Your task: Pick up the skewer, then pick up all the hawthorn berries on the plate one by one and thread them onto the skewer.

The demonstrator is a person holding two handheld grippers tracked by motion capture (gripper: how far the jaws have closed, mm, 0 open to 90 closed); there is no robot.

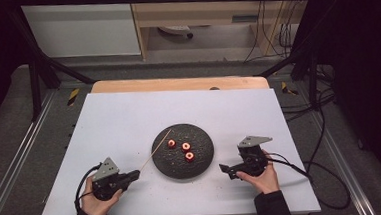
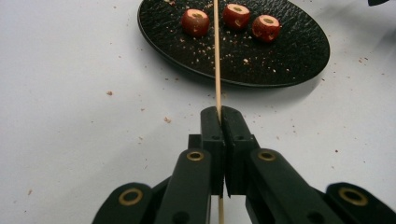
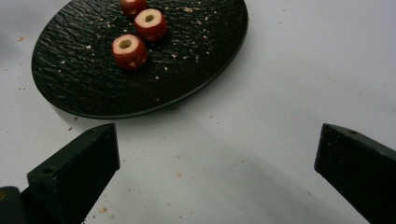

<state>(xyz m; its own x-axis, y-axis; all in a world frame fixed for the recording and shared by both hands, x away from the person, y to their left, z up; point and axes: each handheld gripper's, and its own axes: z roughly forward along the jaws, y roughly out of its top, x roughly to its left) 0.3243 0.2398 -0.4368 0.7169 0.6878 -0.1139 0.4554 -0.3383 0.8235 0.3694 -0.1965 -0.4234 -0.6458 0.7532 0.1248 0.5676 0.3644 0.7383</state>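
Observation:
A round black plate (image 1: 202,162) lies in the middle of the white table and carries three red cored fruit pieces (image 1: 186,147). My left gripper (image 1: 135,174) sits left of the plate, shut on a thin wooden skewer (image 1: 156,150) that slants up over the plate's rim toward the fruit. In the left gripper view the skewer (image 2: 216,60) runs straight out from between the closed fingertips (image 2: 212,122) over the plate (image 2: 289,60), between two of the fruit pieces (image 2: 195,22). My right gripper (image 1: 223,168) rests right of the plate, open, nothing between its jaws; its view shows the plate (image 3: 74,88) and fruit (image 3: 129,50) ahead.
The white tabletop (image 1: 129,116) is sprinkled with small crumbs around the plate. A wooden board edge (image 1: 177,83) runs along the back of the table. Black cables (image 1: 321,144) trail off the right side. Black frame bars (image 1: 40,66) stand at both back corners.

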